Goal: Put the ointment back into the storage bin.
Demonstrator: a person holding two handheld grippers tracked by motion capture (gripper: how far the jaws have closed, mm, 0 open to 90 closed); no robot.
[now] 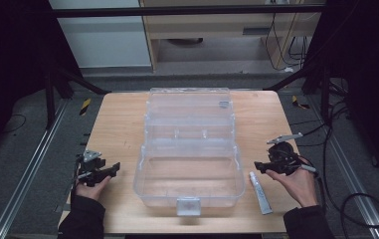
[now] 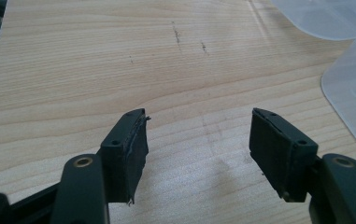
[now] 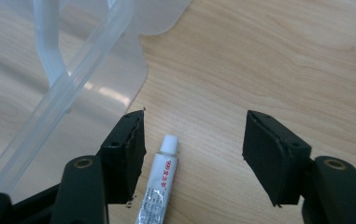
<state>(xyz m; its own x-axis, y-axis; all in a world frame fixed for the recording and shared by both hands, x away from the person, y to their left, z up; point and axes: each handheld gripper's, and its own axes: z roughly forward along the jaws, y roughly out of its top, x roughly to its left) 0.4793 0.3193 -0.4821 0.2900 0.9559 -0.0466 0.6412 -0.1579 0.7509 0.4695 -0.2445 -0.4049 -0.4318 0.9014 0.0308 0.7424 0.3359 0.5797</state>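
A clear plastic box (image 1: pixel 141 172) stands open in the middle of the wooden table, its lid (image 1: pixel 187 102) folded back. A small white tube (image 1: pixel 260 193) lies on the wood just right of the box. My right gripper (image 1: pixel 258 167) hovers over the tube's far end. In the right gripper view my right gripper (image 3: pixel 194 140) is open and the tube (image 3: pixel 159 191) lies below, near the left jaw, untouched, with the box (image 3: pixel 59 79) beside it. My left gripper (image 1: pixel 115 168) rests left of the box, and in its own view my left gripper (image 2: pixel 199 140) is open over bare wood.
The table (image 1: pixel 122 124) ends close behind the lid and just ahead of the person's sleeves. A corner of the clear box (image 2: pixel 353 84) reaches into the left gripper view at the right. Cables (image 1: pixel 356 199) trail on the floor at the right.
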